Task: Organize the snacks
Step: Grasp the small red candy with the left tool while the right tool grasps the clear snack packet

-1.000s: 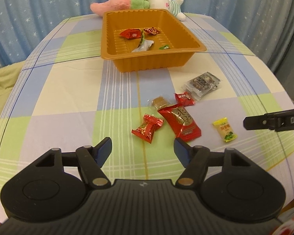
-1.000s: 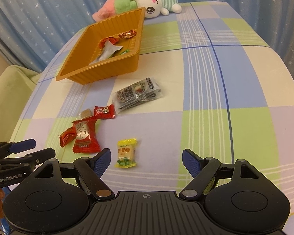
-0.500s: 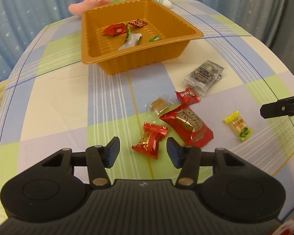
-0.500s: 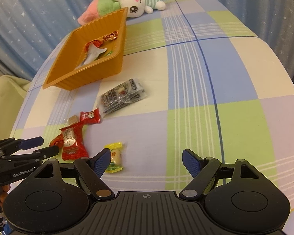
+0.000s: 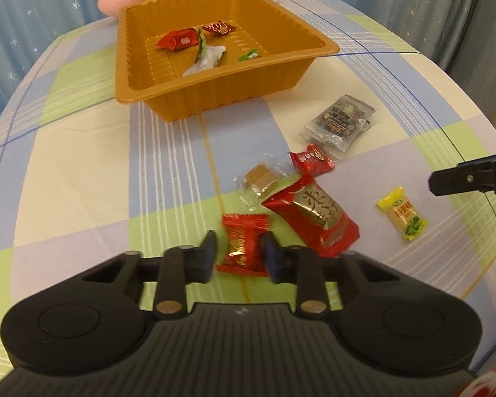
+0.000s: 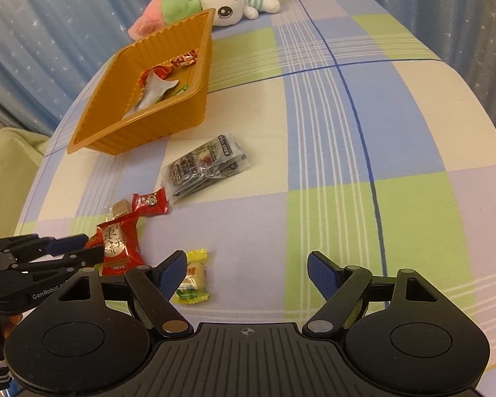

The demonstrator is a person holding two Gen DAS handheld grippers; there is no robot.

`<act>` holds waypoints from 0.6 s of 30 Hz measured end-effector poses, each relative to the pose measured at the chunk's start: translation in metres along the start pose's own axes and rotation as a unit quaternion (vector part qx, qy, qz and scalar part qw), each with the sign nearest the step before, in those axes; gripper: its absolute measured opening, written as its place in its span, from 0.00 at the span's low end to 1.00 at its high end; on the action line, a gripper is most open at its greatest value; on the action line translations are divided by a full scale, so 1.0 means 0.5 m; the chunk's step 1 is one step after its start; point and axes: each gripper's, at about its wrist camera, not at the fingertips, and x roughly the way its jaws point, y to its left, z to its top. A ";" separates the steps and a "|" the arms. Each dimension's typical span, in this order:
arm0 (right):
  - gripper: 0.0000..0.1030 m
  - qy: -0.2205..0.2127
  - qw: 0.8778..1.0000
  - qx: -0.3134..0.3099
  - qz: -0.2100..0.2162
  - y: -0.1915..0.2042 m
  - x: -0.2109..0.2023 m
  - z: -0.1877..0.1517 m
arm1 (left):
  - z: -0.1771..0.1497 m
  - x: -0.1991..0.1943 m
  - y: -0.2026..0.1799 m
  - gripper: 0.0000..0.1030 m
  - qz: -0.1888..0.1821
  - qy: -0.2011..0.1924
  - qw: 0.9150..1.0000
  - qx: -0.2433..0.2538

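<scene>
Blue star-dotted curtains hang behind the surface, which wears a cloth checked in blue, green and cream. At its far edge a white plush rabbit lies against a pink and green plush; from the left wrist view both are cut off by the top of the picture and partly hidden behind the orange tray. That tray stands toward the far left corner and holds a red packet, a small red candy, a silvery wrapper and a green scrap too small to read.

On the bare cloth nearer the near edge the loose snacks lie close together: a dark clear-wrapped packet, a small red candy pack, a brown sweet in clear film partly under the long red packet, and, apart to the right, a yellow candy.

The left tongs are shut on the red bow-shaped candy, both pads pressing its sides; its image is blurred and its lower end is hidden behind the tongs' body. From the right wrist view that candy is almost wholly screened by the left tongs. The right tongs hang wide open with nothing held, the yellow candy just beside their left pad and half covered by it.
</scene>
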 end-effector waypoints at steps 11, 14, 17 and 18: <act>0.77 -0.007 1.000 -0.021 0.021 0.035 0.034 0.036 | -0.019 -0.013 0.040 0.19 0.031 -0.002 0.998 -0.047; 0.77 -0.011 0.999 -0.027 0.030 0.050 0.049 0.049 | -0.029 -0.019 0.068 0.19 0.048 0.000 0.997 -0.068; 0.77 -0.016 0.999 -0.034 0.036 0.065 0.064 0.061 | -0.039 -0.026 0.092 0.19 0.061 0.002 0.994 -0.087; 0.77 -0.017 0.999 -0.034 0.038 0.069 0.068 0.066 | -0.043 -0.028 0.099 0.19 0.065 0.002 0.994 -0.093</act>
